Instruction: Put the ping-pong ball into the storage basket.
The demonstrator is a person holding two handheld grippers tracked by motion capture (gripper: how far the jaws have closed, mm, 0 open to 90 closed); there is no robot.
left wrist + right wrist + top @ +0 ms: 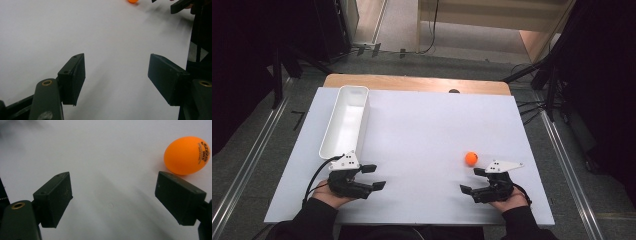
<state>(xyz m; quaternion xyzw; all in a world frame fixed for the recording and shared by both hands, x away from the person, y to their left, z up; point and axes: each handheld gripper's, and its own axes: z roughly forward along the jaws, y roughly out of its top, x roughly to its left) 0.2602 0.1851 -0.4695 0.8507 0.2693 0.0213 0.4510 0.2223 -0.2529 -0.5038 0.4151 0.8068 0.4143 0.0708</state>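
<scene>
An orange ping-pong ball (470, 158) rests on the white table top (427, 135), right of centre. My right gripper (472, 180) lies low just in front of it, jaws wide apart and empty. In the right gripper view the ball (187, 155) sits just beyond the right jaw, outside the gap of the gripper (113, 195). My left gripper (374, 177) is open and empty near the front left. The left gripper view looks past its gripper (116, 75) across the bare table to the ball (133, 1) and the other gripper's jaw tips.
A long white bin (346, 120) stands empty along the left side, just behind the left gripper. The table's wooden back edge (417, 83) borders a grey floor. Dark stands and cables flank both sides.
</scene>
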